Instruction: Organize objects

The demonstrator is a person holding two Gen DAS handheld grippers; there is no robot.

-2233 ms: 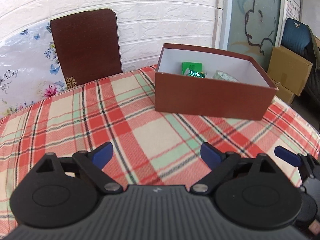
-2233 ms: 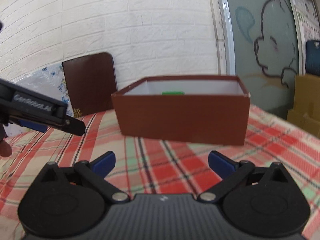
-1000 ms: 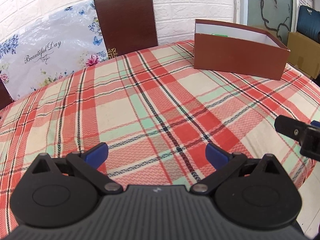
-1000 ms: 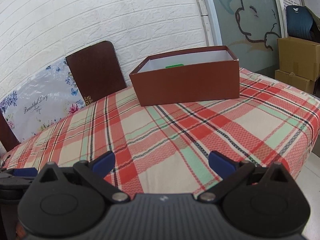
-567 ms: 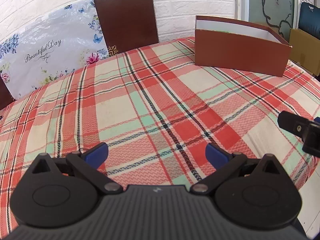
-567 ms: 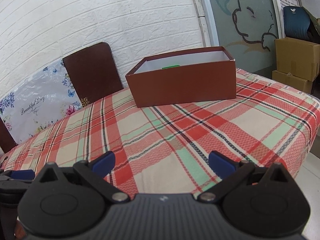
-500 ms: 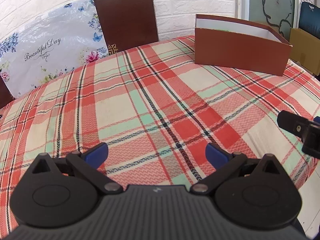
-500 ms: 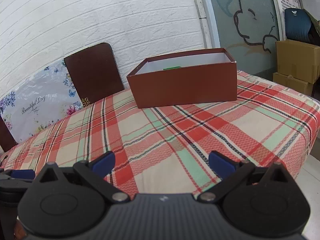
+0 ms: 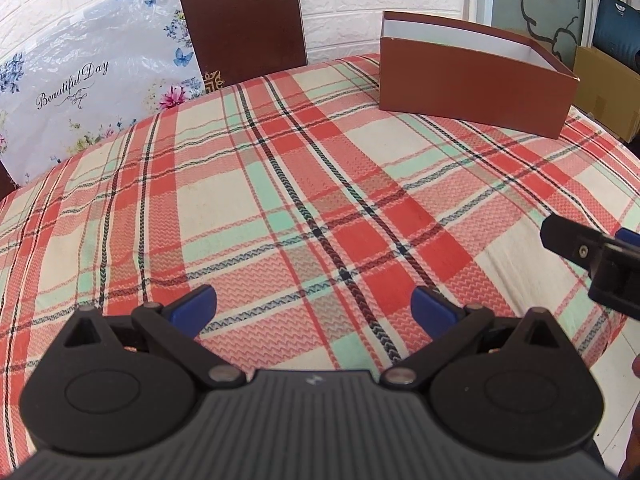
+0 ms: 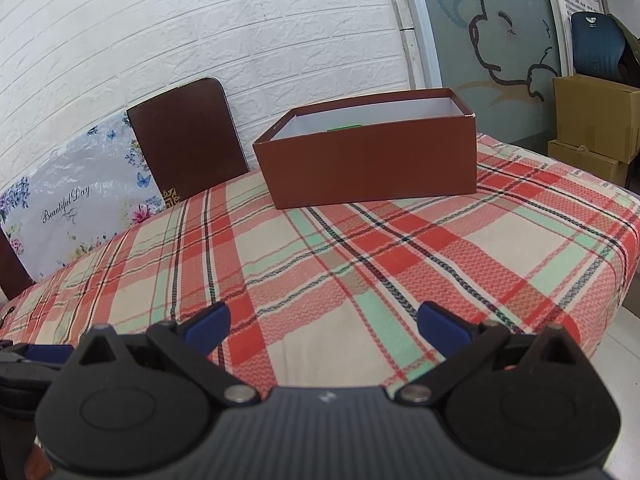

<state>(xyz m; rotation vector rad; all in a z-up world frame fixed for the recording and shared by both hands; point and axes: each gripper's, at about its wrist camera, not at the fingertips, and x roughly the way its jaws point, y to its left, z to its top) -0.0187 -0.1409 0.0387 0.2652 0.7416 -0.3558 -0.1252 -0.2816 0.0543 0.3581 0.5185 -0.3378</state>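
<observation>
Sitting toward the far right of the plaid tablecloth, the brown box is the only task thing either camera shows, and it lies well apart from both tools. From the left gripper it stands at about 1 o'clock, its long side running from 12 toward 2 o'clock and slanting away to the right; from the right gripper it stands almost at 12 o'clock, a shade toward 1, with a long wall turned broadside to the fingers. By that bearing the right hand's tool looks the better lined up for a straight reach. Both pairs of tongs are spread wide with nothing between the blue pads, hovering over the near edge of the cloth. A sliver of green shows above the box rim in the right view, so something already lies inside, though what it is cannot be told. No loose item shows on the cloth between the tools and the box, so the sorting seems largely or wholly done. A brown chair back stands at 11 o'clock beyond the table.
</observation>
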